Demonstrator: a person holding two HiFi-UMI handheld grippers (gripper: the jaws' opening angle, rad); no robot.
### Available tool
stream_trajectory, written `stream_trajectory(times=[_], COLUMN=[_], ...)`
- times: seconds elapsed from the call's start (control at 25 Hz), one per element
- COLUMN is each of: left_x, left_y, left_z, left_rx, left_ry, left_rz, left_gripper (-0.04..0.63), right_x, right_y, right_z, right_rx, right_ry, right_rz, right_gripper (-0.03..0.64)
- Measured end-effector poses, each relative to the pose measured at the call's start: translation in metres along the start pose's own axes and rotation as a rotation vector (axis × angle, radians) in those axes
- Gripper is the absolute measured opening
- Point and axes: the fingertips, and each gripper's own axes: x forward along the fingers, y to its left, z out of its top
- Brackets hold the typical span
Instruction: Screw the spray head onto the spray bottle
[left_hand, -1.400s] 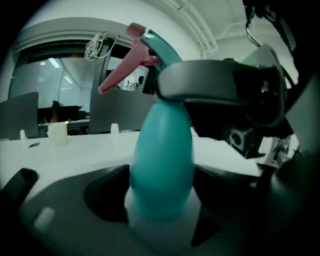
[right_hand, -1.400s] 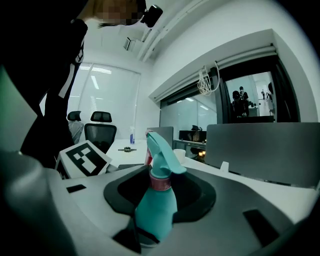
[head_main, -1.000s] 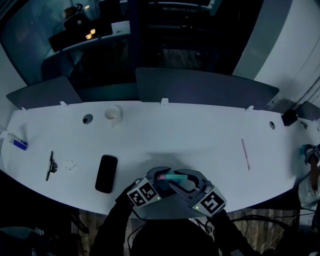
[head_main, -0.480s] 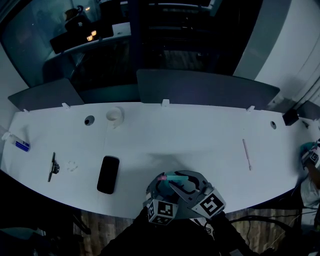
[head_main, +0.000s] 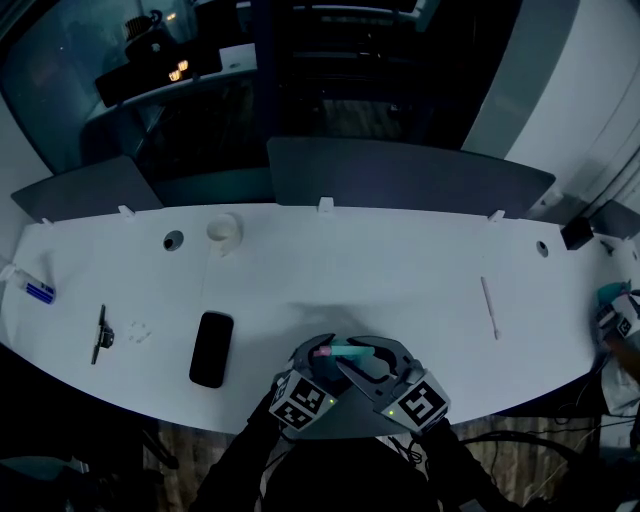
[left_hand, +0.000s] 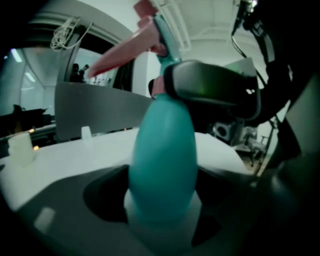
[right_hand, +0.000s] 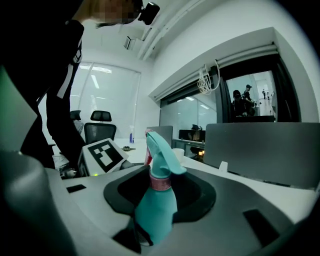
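The bottle (left_hand: 162, 150) is gripped round its body by the left gripper (head_main: 316, 361), the head (right_hand: 162, 147) pinched at its collar by the right gripper (head_main: 374, 363), above the table (head_main: 400, 270) edge; cross-threading is risked if the collar gets tilted

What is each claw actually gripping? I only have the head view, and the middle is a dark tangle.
Observer: The left gripper view shows the left claw closed on the teal body of the spray bottle.
Operator: And the right one?
Observer: The right claw grips the spray head at its pink collar.
Operator: Is the head seated?
Observer: It sits on the neck, pink trigger free; thread tightness doesn't show.
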Motion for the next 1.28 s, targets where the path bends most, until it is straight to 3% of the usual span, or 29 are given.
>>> stream_trajectory(times=[0.12,0.2,0.28,0.48,0.6,0.68,0.76,0.84,1.08,1.16,1.28], left_x=[-0.001,0.000,0.000,-0.016,-0.003,0.004,0.006,0.004,0.004,0.004,-0.003], left_y=[0.008,0.008,0.005,0.002,-0.004,-0.008,-0.006,-0.003,0.009,0.009,0.007], left_z=[-0.002,-0.005,-0.005,0.001,-0.005,-0.005,-0.002,-0.002,-0.002,-0.003,-0.001], left_rx=[-0.143,-0.191,-0.152,0.007,0.015,0.012,0.013,-0.010,-0.201,-0.220,-0.127], left_ry=[0.008,0.030,0.032,-0.059,0.020,0.067,0.049,0.020,0.011,0.014,-0.005], left_rz=[0.305,0.428,0.383,0.094,-0.116,-0.184,-0.133,-0.014,0.378,0.421,0.344], left_gripper=[0.402,0.402,0.403,0.433,0.433,0.404,0.399,0.394,0.393,0.394,0.397], right_x=[-0.001,-0.002,-0.004,-0.004,-0.004,-0.005,-0.005,-0.005,-0.004,-0.004,-0.002], right_y=[-0.001,-0.002,-0.003,-0.001,-0.001,-0.004,-0.007,-0.008,-0.012,-0.012,-0.007], right_z=[-0.001,-0.001,-0.002,-0.004,-0.002,-0.003,-0.004,-0.004,-0.002,-0.003,-0.004], right_rx=[0.002,0.009,0.011,-0.022,-0.028,-0.022,-0.022,-0.011,0.014,0.009,0.001], right_ry=[-0.006,-0.011,-0.006,0.004,0.003,0.011,0.014,0.009,-0.008,-0.007,0.005], right_rz=[-0.031,-0.038,-0.039,-0.011,0.002,-0.003,-0.016,-0.036,-0.081,-0.079,-0.062], right_gripper=[0.144,0.144,0.144,0.143,0.143,0.144,0.144,0.144,0.144,0.144,0.144])
